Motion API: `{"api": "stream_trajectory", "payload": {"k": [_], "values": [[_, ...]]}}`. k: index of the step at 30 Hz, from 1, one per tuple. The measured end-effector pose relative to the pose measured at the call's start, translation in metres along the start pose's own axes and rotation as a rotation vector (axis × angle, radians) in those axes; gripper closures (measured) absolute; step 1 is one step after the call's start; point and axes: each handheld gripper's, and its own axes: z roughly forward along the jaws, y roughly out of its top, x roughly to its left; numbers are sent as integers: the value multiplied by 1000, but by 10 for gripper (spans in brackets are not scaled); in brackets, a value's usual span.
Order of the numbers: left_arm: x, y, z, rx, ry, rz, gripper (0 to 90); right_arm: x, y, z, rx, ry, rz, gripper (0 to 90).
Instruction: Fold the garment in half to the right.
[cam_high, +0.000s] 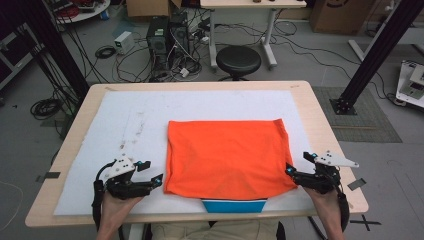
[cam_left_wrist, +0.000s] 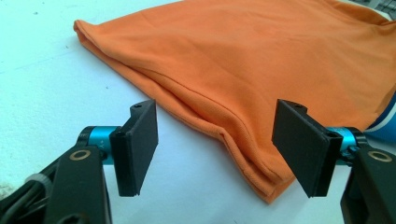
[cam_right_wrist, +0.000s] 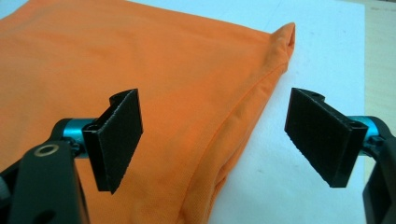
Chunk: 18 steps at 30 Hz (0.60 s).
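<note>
A folded orange garment lies flat on the white mat, with a blue and white part sticking out from under its near edge. My left gripper sits just off the garment's near left corner, jaws open; in the left gripper view the corner lies between the spread pads, untouched. My right gripper is at the near right corner, also open. In the right gripper view the garment's side edge runs between the pads without contact.
The wooden table carries the mat; bare mat lies left of the garment. Beyond the far edge stand a black stool, computer towers and floor cables. A black frame post rises at the right.
</note>
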Motion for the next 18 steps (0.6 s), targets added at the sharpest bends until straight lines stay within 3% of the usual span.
{"api": "stream_trajectory", "payload": {"k": [6, 12, 18], "values": [[-5, 3, 0, 9, -6, -3, 315, 3, 4, -1, -9, 2, -1, 197], [-13, 3, -3, 0, 18, 9, 324, 7, 8, 2, -14, 8, -18, 197], [-20, 0, 1, 20, 39, 14, 342, 10, 12, 4, -24, 11, -40, 197]]}}
